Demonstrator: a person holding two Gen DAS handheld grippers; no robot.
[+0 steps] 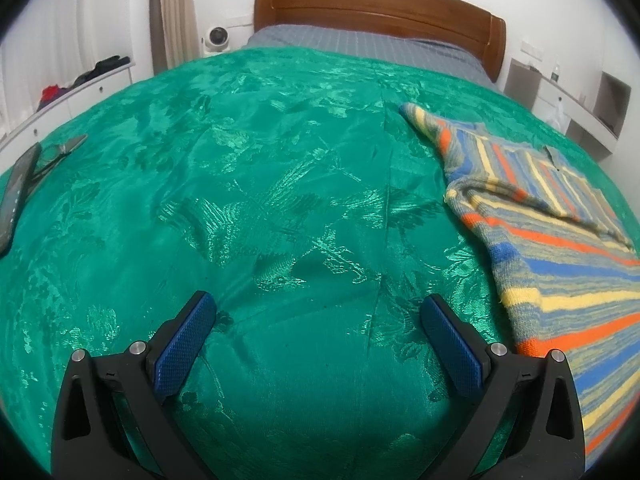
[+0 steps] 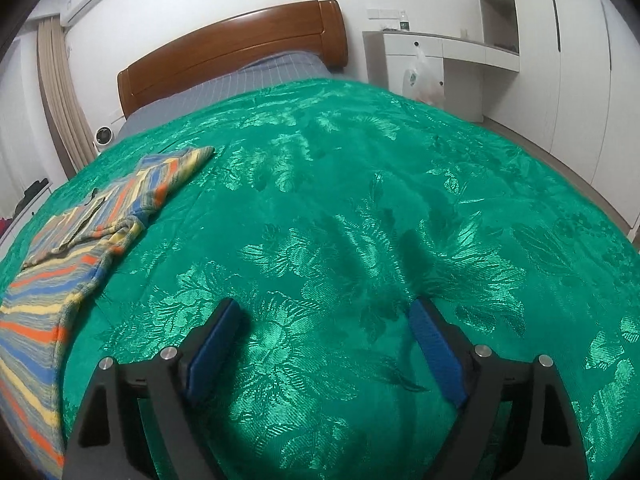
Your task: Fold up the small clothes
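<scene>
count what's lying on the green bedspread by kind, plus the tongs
striped garment: 1, on the green bedspread
scissors: 1, near the bedspread's edge
dark flat device: 1, beside the scissors
tongs: 2, left tongs and right tongs, both open with only bedspread between them
total: 5

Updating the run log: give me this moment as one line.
striped garment: partly folded on green bedspread | left gripper: open, empty | right gripper: open, empty
</scene>
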